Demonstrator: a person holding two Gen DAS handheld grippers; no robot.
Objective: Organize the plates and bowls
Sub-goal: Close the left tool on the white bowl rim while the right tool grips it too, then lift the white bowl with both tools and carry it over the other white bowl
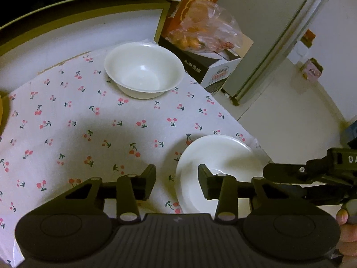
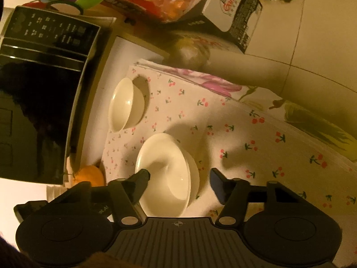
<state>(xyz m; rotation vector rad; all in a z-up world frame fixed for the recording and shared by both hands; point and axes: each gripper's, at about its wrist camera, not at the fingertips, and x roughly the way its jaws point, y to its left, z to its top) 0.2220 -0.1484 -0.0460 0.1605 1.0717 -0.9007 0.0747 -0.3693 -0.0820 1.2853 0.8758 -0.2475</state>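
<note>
A white plate [image 1: 219, 167] lies near the right edge of the cherry-print tablecloth [image 1: 89, 122]; in the right wrist view it appears as a shallow dish [image 2: 166, 174] seated on another. A white bowl [image 1: 144, 69] stands farther back on the cloth, well apart from the plate. The left gripper [image 1: 176, 182] hovers with its jaws spread, its right finger over the plate's near rim. The right gripper [image 2: 179, 184] is also spread wide, straddling the dish without clamping it. Behind the table sit a black microwave [image 2: 42, 89], a bag of oranges [image 1: 205, 31] on cartons, and a refrigerator [image 1: 279, 33].
</note>
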